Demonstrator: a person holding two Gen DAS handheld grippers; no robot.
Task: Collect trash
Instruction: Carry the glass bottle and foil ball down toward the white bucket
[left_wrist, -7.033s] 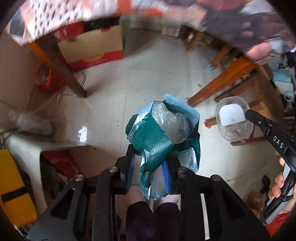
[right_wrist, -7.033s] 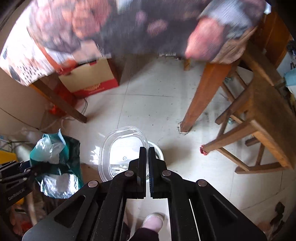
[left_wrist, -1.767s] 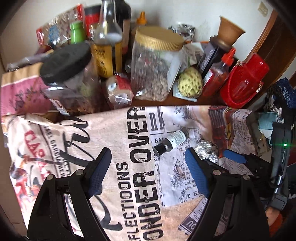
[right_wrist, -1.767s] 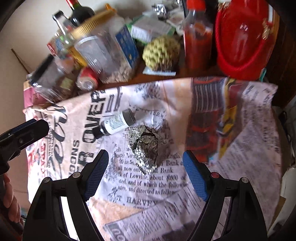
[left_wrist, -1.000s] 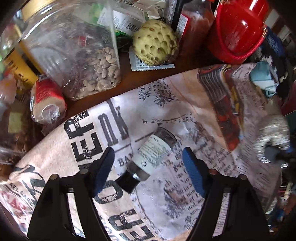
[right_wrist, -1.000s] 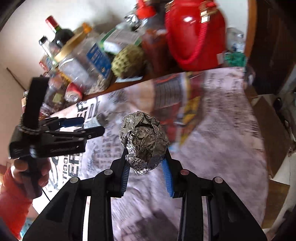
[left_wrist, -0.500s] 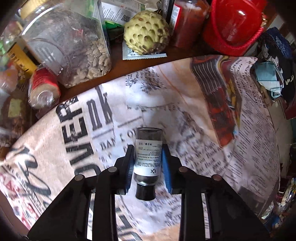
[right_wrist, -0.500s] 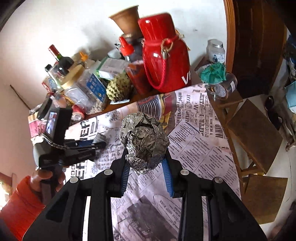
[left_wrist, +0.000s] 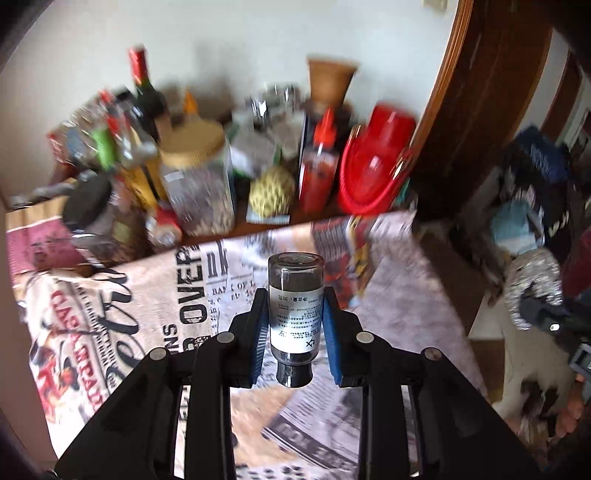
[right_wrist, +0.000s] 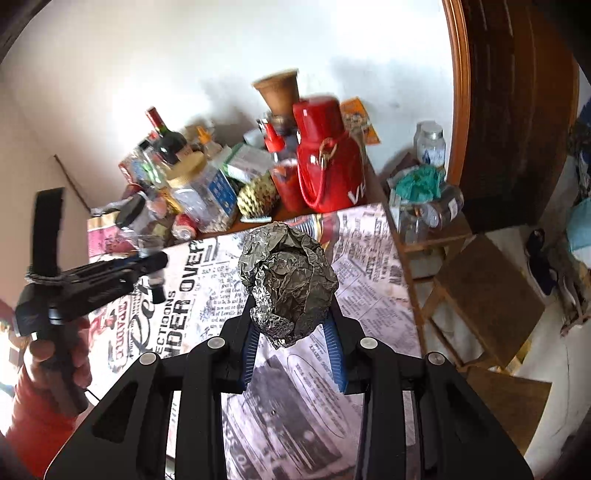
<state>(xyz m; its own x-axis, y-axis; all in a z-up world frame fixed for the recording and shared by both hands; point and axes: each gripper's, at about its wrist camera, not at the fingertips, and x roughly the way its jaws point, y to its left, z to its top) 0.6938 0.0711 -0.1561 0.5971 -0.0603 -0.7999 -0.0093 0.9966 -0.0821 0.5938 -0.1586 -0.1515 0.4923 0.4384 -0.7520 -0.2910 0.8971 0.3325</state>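
My left gripper (left_wrist: 294, 321) is shut on a small glass bottle (left_wrist: 294, 314) with a white label and a black cap, held above the newspaper-print tablecloth (left_wrist: 192, 295). My right gripper (right_wrist: 291, 325) is shut on a crumpled foil ball (right_wrist: 288, 284), held above the same cloth (right_wrist: 369, 280). The foil ball also shows at the right edge of the left wrist view (left_wrist: 533, 286). The left gripper with the bottle shows at the left of the right wrist view (right_wrist: 147, 267).
Jars, bottles, a custard apple (left_wrist: 271, 195) and a red thermos jug (right_wrist: 325, 155) crowd the back of the table by the wall. A wooden stool (right_wrist: 487, 295) and a side shelf with jars (right_wrist: 428, 210) stand to the right. A dark wooden door frame (right_wrist: 458, 92) rises behind.
My left gripper has lifted the bottle off the cloth and pulled back from the table. My right gripper still holds the foil ball, a little farther back.
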